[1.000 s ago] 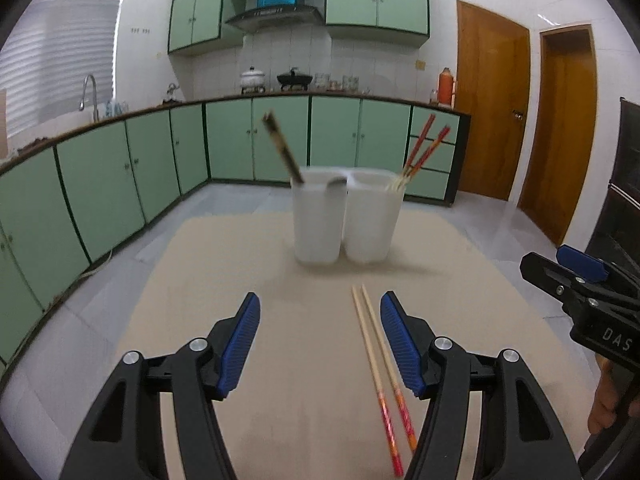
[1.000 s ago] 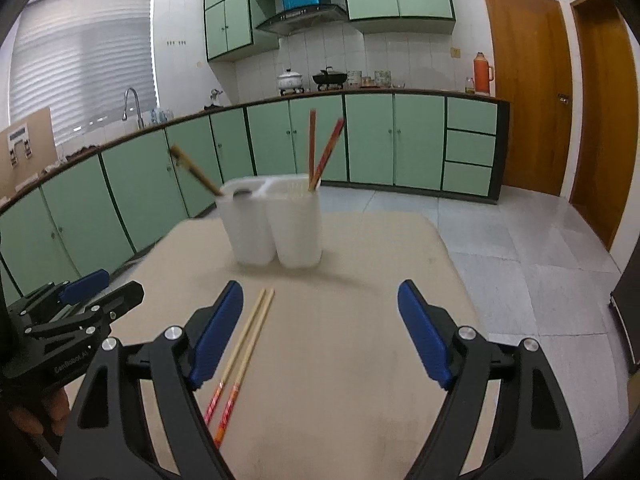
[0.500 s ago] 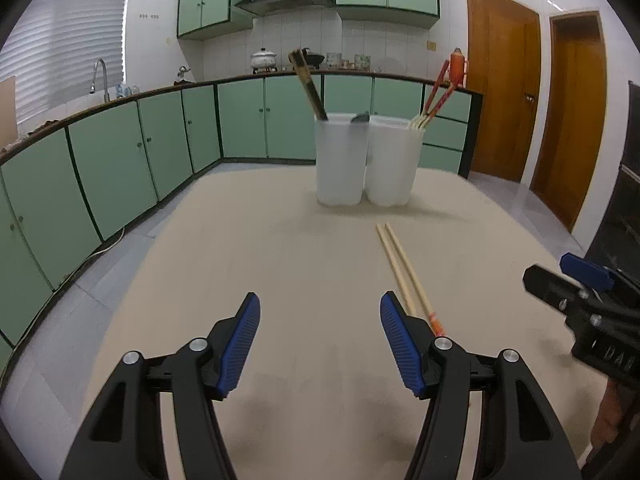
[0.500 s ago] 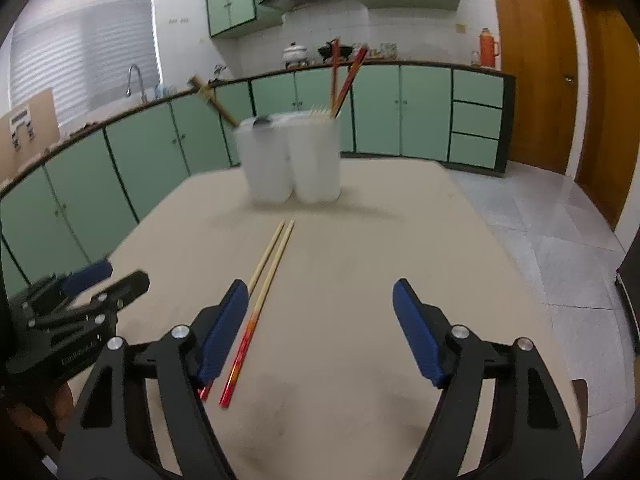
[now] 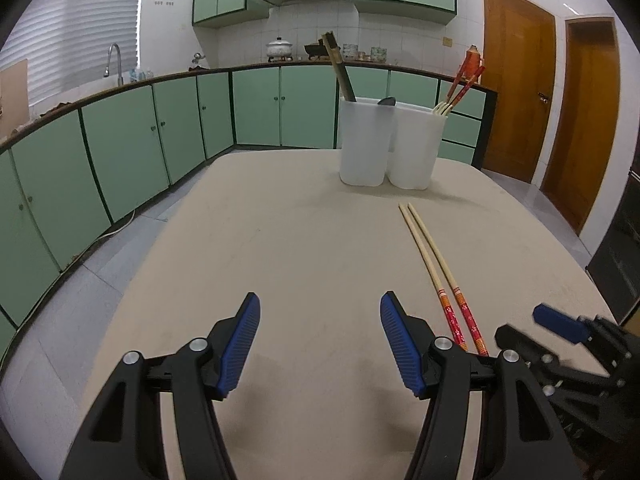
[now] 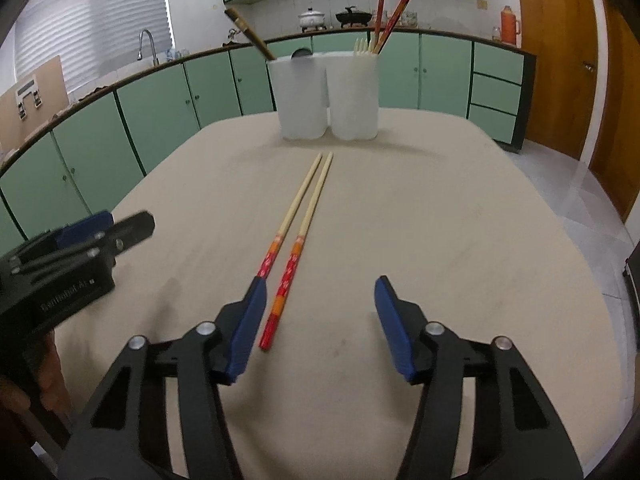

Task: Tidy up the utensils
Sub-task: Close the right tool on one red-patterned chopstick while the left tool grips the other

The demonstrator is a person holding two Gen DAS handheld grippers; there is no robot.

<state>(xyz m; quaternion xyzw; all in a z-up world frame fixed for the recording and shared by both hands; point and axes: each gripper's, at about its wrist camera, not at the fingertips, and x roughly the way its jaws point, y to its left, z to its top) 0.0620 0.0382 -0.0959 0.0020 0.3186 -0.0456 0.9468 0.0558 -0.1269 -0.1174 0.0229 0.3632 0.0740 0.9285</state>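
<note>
Two loose chopsticks [image 5: 430, 260] [image 6: 304, 208] with red handles lie side by side on the beige table [image 5: 280, 240]. Their tips point at two white containers [image 5: 364, 144] [image 6: 300, 96] at the far end. The left container holds a dark-handled utensil; the right container [image 6: 354, 96] holds red chopsticks and a cream fork. My left gripper [image 5: 320, 304] is open over bare table, just left of the red handles. My right gripper [image 6: 321, 284] is closing, its pads pressing on nothing. One red end lies just inside its left finger [image 6: 246, 328]; the other runs behind that finger.
Each gripper shows in the other's view: the right gripper [image 5: 560, 324] low on the right, the left gripper [image 6: 100, 228] on the left with a hand under it. Green kitchen cabinets [image 5: 120, 148] curve round the table, and wooden doors [image 5: 516, 80] stand on the right.
Both grippers have sunk toward the table, and the containers now look farther off. The right gripper's jaws have narrowed, and the chopsticks' red ends now lie by its left finger.
</note>
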